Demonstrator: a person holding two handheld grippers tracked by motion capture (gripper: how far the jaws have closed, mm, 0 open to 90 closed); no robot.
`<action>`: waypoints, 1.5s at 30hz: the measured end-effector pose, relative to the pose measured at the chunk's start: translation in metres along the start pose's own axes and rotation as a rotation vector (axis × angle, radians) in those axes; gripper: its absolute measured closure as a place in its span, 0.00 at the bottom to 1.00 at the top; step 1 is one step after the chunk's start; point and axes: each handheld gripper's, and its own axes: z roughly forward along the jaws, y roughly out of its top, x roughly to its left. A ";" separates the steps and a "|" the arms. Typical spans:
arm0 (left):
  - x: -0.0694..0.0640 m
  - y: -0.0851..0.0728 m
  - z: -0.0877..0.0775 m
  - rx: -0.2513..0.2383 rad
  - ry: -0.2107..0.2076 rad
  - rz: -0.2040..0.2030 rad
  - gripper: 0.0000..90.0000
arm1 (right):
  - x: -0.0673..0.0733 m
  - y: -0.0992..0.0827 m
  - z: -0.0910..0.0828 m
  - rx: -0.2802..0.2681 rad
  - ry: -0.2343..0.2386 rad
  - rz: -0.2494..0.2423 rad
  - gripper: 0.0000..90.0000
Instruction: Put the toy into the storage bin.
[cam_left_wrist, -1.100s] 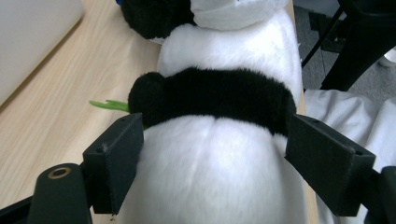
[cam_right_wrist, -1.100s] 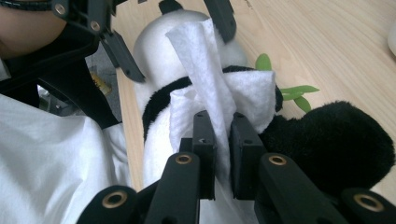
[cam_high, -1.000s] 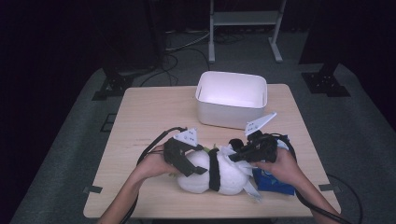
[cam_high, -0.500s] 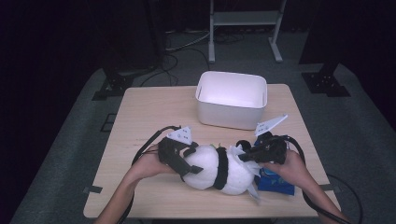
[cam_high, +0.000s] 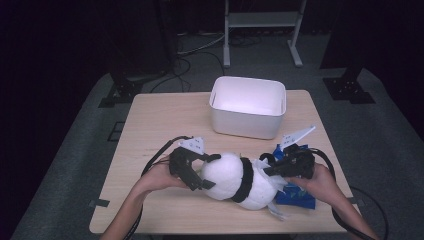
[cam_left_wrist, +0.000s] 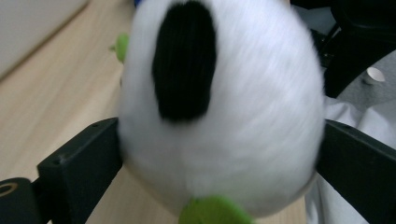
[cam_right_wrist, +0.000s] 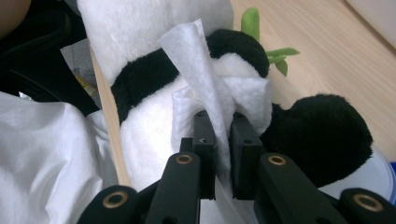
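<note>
Right now I am wiping a plush panda (cam_high: 235, 177) that lies on its side near the front edge of the wooden table (cam_high: 150, 130), with a white bin (cam_high: 248, 106) standing farther back and a blue packet (cam_high: 295, 195) under its right end. My left gripper (cam_high: 200, 171) straddles the toy's round white head; its jaws have just been opening and now stand wide on either side of the fur, and in the left gripper view the pads look to be at the plush without my being able to say that they press it. My right gripper (cam_right_wrist: 223, 154) is clamped on a white tissue (cam_right_wrist: 205, 79), the fold rising between the closed jaws against the black-and-white body. To do this well, I judge that I should steady the head with the left jaws so the toy cannot roll, then draw the tissue across the fur in short strokes, keeping the pinch low on the fold so that the sheet does not slip out or tear. My left forearm comes in from the bottom with the gripper pointing right, towards the toy; my right hand (cam_high: 320, 182) lies over the packet, its gripper aimed left at the panda's body.
</note>
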 end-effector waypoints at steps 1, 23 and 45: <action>0.001 -0.001 0.001 -0.010 -0.012 -0.008 0.01 | -0.001 -0.002 -0.001 0.001 0.000 0.005 0.91; -0.003 0.013 -0.029 -0.084 0.028 0.057 0.24 | -0.003 -0.007 0.015 -0.089 0.086 0.033 0.91; -0.013 0.032 -0.044 -0.092 0.086 0.117 0.24 | 0.011 0.032 0.030 -0.099 0.091 -0.049 0.92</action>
